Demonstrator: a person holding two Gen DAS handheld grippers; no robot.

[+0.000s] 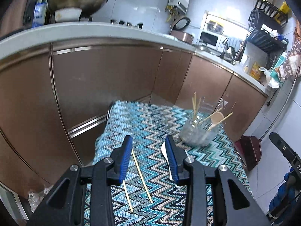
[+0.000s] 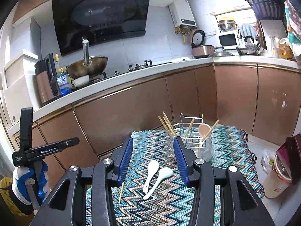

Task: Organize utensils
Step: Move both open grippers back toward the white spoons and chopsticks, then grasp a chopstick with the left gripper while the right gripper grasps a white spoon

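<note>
The job looked partly done. Several chopsticks [image 2: 167, 126] and a pale wooden spoon [image 2: 204, 130] already stood in the wire utensil holder [image 2: 191, 131], which sat on the zigzag-patterned cloth [image 2: 161, 207] just ahead of the right gripper [image 2: 153, 159] and a little to its right; from the left gripper [image 1: 148, 158] it stood ahead and well to the right. The sticks in it leaned outward, their tips pointing up and away.

Left to clear were two white ceramic spoons [image 2: 150, 175] and two loose chopsticks [image 1: 142, 177]. The spoons lay side by side on the cloth between and just below the right gripper's fingers, bowls away from the gripper and handles running back toward it, slightly leftward. In the left wrist view the two chopsticks lay nearly parallel under the gripper, their long axes running from near its left finger back toward the camera and a little rightward; one white spoon [image 1: 166, 156] showed partly behind the right finger.

Both grippers were spread wide and held nothing. The right one seemed placed for a spoon, the left for a chopstick, though neither touched anything.
</note>
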